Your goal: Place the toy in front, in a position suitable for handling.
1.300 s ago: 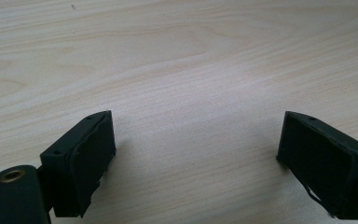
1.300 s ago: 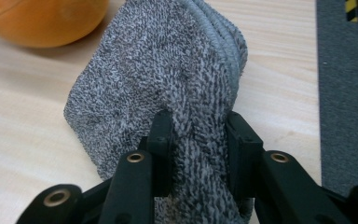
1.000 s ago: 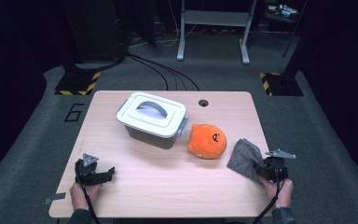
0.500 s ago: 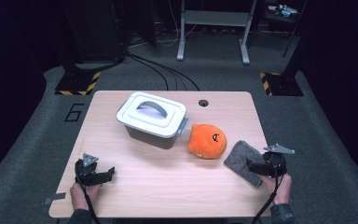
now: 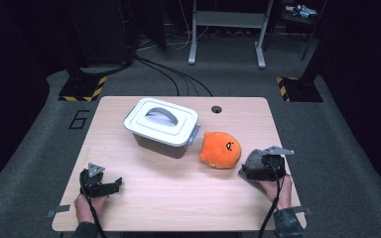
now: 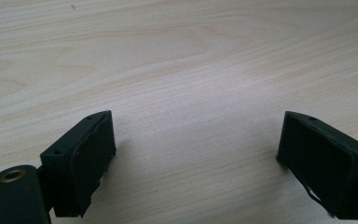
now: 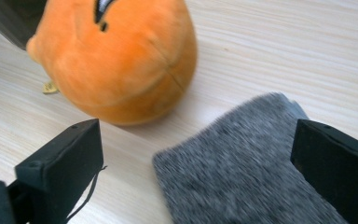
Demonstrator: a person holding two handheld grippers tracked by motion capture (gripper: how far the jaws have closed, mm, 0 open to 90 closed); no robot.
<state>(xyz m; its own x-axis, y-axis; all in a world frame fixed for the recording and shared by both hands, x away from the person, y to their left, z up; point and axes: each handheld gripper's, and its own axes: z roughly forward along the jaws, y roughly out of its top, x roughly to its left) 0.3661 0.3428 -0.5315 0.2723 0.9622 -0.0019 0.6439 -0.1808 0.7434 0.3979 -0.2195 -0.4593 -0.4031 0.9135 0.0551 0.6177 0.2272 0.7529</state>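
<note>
The right gripper (image 7: 196,172) has its jaws spread wide, having just been opening, with the near end of a grey fleecy cloth (image 7: 242,172) lying flat between them and neither pad pressing on it. In the high view that gripper (image 5: 258,171) hangs over the cloth (image 5: 252,159) near the table's right front edge, the person's hand behind it. Just beyond the cloth, barely apart from its far edge, sits a round orange plush toy (image 7: 116,56), and past that a grey lidded plastic box (image 5: 162,125) with a handle on its lid. The left gripper (image 6: 196,158) rests low over bare wooden table (image 6: 182,60) with its jaws equally wide and nothing between them, well apart from everything else. To my eye the cloth has been let go here; if it is to be taken up again, the jaws should come down squarely over its near edge and close on a fold, not the flat nap, keeping clear of the plush so it is not nudged toward the box.
</note>
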